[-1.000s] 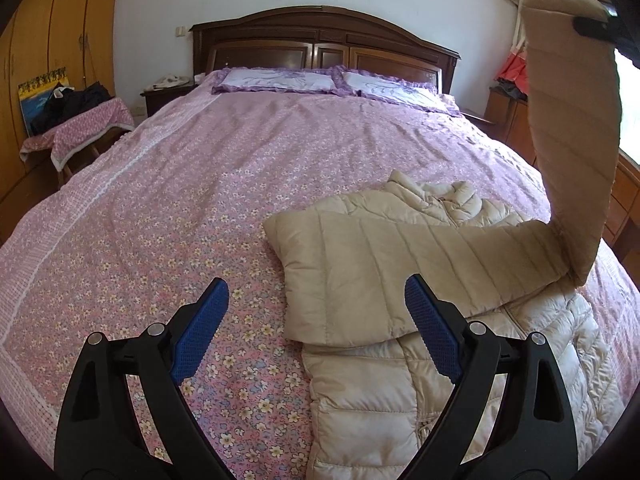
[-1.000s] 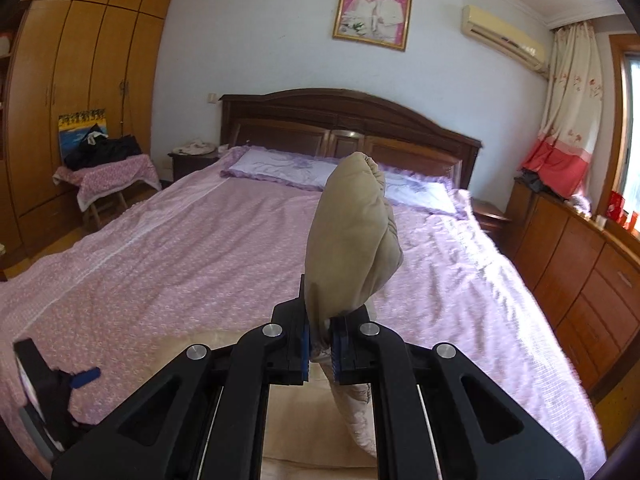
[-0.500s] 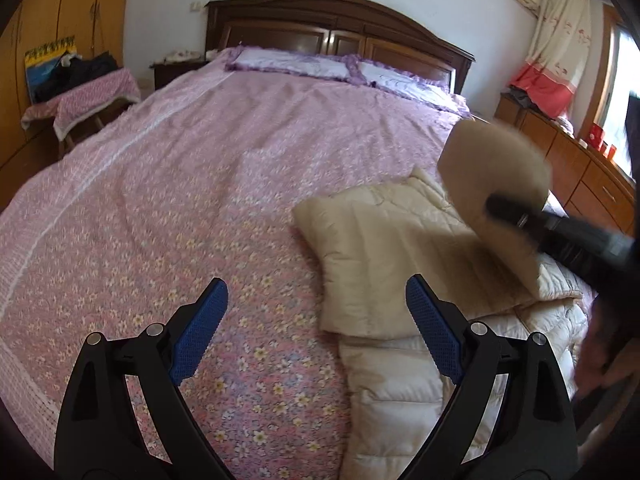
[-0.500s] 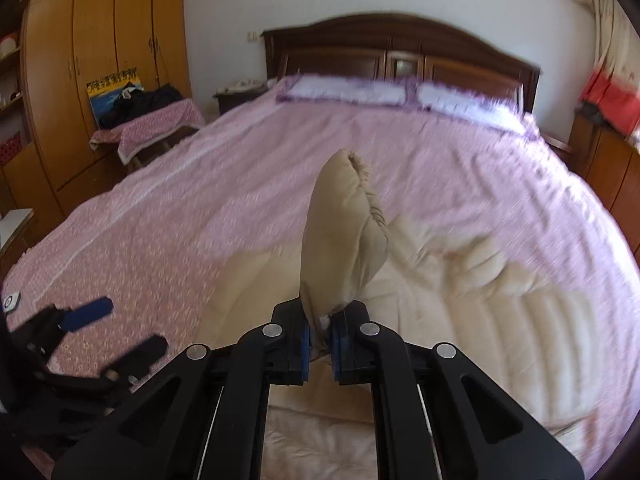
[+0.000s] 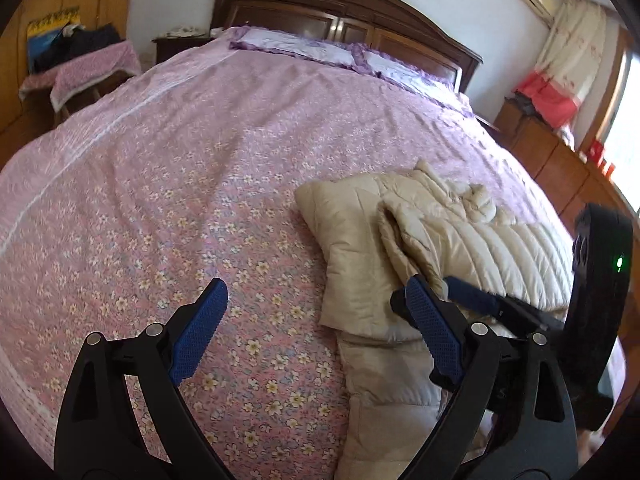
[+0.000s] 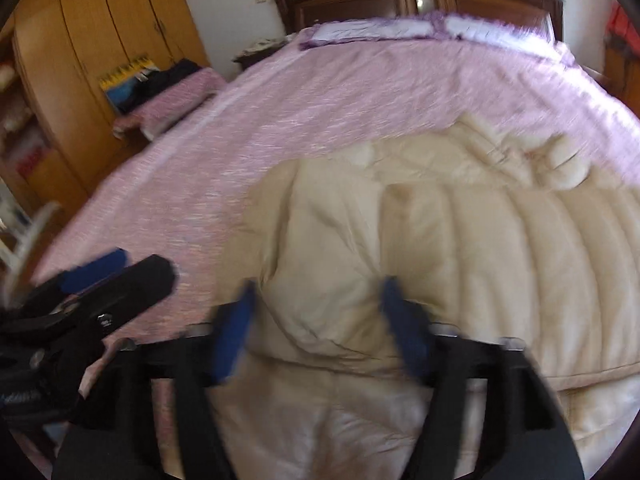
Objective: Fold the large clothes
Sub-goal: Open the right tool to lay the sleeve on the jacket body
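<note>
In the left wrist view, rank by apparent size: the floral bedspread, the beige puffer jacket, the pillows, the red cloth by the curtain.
1. floral bedspread
2. beige puffer jacket
3. pillows
4. red cloth
Pillows and cloth lie farther away, so they look smaller.

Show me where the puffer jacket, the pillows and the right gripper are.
beige puffer jacket (image 5: 500,248), left wrist view, on its quilted body.
pillows (image 5: 296,46), left wrist view, on the near pillow's top.
right gripper (image 6: 320,320), right wrist view, midway between its opening blue-padded fingers, over the folded sleeve.
</note>
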A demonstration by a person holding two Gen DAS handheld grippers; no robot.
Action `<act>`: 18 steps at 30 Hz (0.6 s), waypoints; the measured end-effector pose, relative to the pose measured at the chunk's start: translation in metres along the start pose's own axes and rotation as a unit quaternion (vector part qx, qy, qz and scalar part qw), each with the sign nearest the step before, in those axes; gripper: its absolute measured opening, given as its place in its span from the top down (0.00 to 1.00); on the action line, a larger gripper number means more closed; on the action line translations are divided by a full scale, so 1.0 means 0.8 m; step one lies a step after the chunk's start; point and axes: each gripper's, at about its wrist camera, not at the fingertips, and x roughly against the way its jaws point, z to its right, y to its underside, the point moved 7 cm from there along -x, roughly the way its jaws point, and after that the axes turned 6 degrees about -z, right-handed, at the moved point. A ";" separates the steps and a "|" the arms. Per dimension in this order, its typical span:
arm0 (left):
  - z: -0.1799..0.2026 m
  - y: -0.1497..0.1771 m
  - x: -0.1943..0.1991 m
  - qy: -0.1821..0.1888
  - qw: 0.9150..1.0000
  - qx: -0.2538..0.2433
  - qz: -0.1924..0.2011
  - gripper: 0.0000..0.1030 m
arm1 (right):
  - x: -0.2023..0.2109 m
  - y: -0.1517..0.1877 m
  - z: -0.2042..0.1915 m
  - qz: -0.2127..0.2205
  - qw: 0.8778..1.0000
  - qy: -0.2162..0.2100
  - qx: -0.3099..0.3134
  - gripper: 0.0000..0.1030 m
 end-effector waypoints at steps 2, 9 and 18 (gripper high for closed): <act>-0.004 0.000 -0.002 -0.003 1.000 0.002 -0.001 0.12 | 0.000 0.000 -0.003 0.000 1.000 -0.001 -0.002 0.35; 0.004 -0.002 0.000 0.014 1.000 0.008 -0.003 0.12 | 0.003 -0.002 -0.019 0.001 1.000 -0.014 0.008 0.27; 0.026 -0.012 0.044 0.033 0.999 -0.008 0.032 0.12 | 0.027 -0.002 -0.026 0.011 0.999 0.005 0.037 0.27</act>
